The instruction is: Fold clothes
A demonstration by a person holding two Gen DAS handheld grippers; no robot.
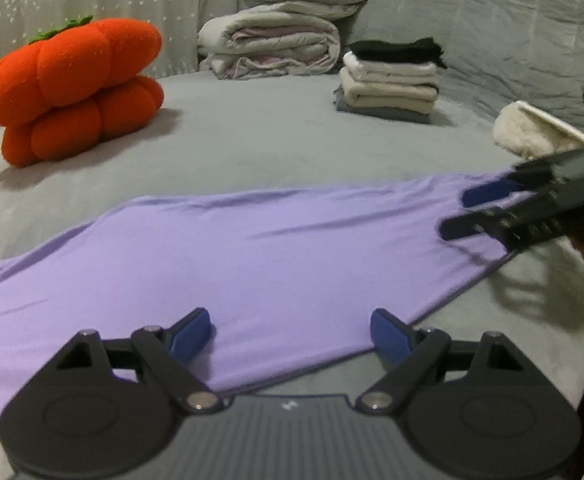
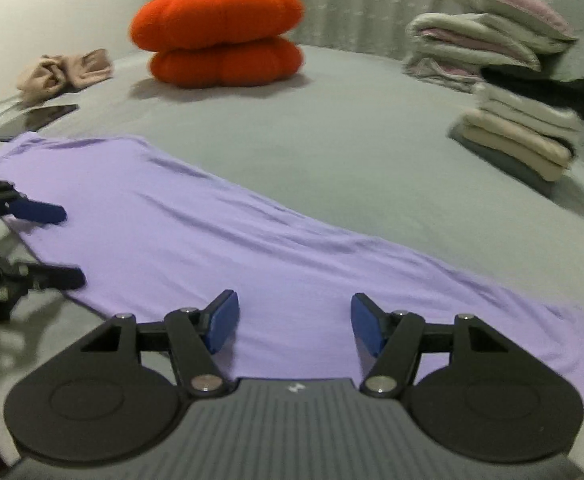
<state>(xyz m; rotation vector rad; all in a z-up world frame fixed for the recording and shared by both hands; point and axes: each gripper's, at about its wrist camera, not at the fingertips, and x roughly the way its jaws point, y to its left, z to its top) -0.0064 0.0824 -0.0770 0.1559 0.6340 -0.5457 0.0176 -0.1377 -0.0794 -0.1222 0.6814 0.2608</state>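
- The left gripper is wide open. Nothing is between its blue pads. It hangs over the near edge of the purple shirt.
- The right gripper is open too, with nothing in it. It hangs over the other end of the purple shirt.
- The purple shirt lies flat in a long strip on the grey bed.
- Behind the shirt sits a big orange pumpkin pillow.
- A stack of folded clothes is well behind the shirt, a black one on top.
- A rolled blanket with a pillow on it is further back.
- A phone and a crumpled tan cloth lie near the shirt's far end.
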